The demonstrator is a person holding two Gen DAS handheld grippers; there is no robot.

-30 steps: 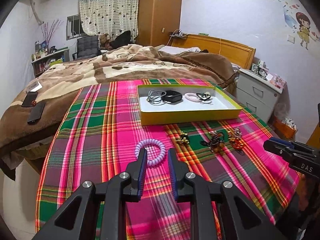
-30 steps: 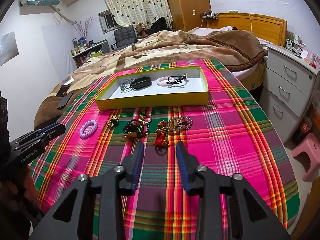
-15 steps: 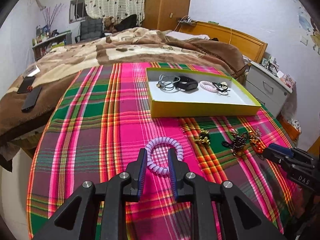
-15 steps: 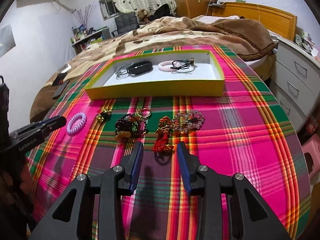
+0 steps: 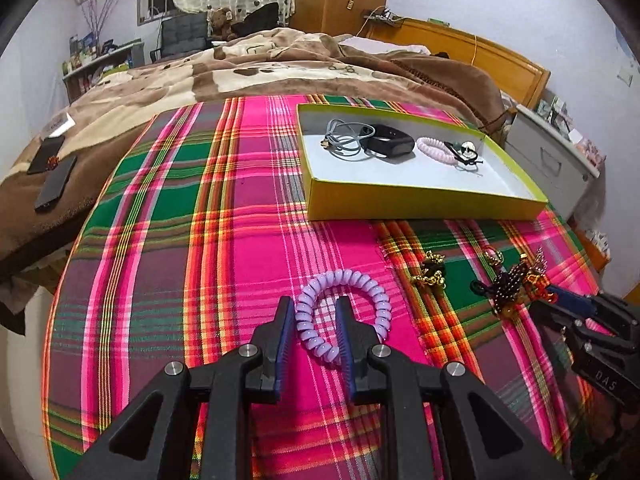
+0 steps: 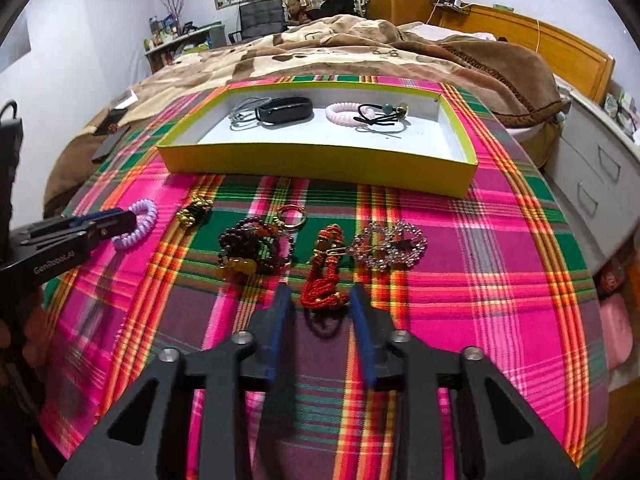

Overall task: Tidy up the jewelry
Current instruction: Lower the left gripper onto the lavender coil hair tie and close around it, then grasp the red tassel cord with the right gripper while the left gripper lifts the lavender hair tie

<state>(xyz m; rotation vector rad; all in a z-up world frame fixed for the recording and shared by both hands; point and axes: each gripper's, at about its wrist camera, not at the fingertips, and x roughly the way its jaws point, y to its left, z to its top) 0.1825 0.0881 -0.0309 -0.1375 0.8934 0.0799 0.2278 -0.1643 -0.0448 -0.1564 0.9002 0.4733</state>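
Observation:
A lilac spiral hair tie (image 5: 344, 312) lies on the plaid cloth; it also shows in the right wrist view (image 6: 136, 224). My left gripper (image 5: 314, 308) is open, its jaws on either side of the tie's near left part. My right gripper (image 6: 320, 292) is open with the red beaded bracelet (image 6: 326, 268) between its fingertips. Beside it lie a dark bead bracelet (image 6: 250, 246), a clear bead bracelet (image 6: 388, 244) and a gold and black piece (image 6: 194, 212). The yellow tray (image 6: 320, 160) holds a grey cord, a black band, a pink tie and a black hair tie.
The plaid cloth (image 5: 200, 240) covers a round table with edges near on all sides. A bed with a brown blanket (image 5: 260, 72) lies behind. A grey drawer cabinet (image 6: 600, 168) stands at the right. Dark phones (image 5: 54, 180) lie on the blanket at the left.
Both grippers have moved forward and down. The left one now straddles the lilac tie; the right one has reached the red bracelet. Both stay open.

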